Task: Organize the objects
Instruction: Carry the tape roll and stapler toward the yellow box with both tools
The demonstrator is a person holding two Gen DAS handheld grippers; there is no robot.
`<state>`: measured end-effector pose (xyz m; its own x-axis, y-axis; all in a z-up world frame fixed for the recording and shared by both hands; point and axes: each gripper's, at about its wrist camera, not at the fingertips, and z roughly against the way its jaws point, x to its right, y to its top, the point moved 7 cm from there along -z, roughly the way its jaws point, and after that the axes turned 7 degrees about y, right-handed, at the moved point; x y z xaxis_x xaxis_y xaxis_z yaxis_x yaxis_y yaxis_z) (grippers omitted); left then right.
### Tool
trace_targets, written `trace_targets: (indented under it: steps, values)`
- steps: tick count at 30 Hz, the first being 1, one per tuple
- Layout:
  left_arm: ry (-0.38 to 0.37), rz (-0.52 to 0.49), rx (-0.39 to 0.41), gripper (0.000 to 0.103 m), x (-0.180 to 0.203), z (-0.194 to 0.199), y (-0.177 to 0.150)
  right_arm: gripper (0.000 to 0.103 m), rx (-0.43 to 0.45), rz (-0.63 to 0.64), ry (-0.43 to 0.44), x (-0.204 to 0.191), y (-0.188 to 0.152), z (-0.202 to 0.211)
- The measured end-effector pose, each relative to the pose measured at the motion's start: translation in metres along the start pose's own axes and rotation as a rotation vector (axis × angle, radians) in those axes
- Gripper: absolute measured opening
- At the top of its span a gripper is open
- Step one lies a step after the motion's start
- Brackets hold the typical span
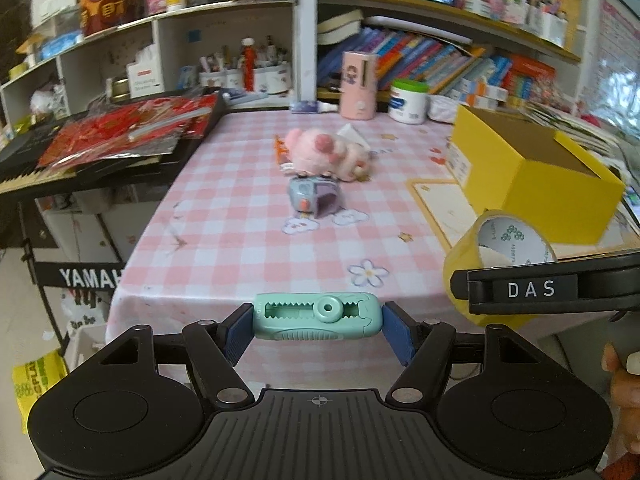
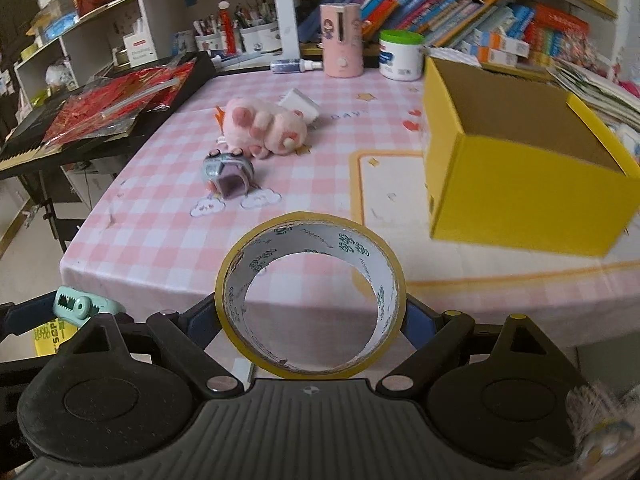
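Note:
My left gripper is shut on a mint-green correction tape dispenser, held crosswise over the table's near edge. It also shows in the right wrist view at far left. My right gripper is shut on a yellow tape roll, held upright with its hole facing the camera. The roll also shows in the left wrist view at right. An open, empty yellow cardboard box stands on the table's right side. A pink plush toy and a small grey-purple toy lie mid-table.
The pink checked table has a pink cylinder and a white jar at the back. A keyboard with red packets stands to the left. Shelves of books and pens rise behind.

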<state>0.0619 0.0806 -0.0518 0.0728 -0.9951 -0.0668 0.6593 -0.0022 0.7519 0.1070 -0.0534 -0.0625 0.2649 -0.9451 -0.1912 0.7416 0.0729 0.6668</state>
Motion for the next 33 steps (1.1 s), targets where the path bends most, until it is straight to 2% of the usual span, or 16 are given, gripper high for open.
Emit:
trace_targets:
  steps: [8, 20, 33]
  values:
    - [-0.078, -0.071, 0.004, 0.068, 0.028, 0.009, -0.009, 0.09, -0.001, -0.087, -0.061, 0.025, -0.029, 0.022]
    - [-0.215, -0.179, 0.017, 0.068, 0.082, 0.014, -0.009, 0.09, 0.017, -0.214, -0.187, 0.075, -0.054, 0.056]
    - [-0.289, -0.24, 0.024, 0.068, 0.124, 0.014, -0.005, 0.09, 0.027, -0.278, -0.257, 0.11, -0.064, 0.074]
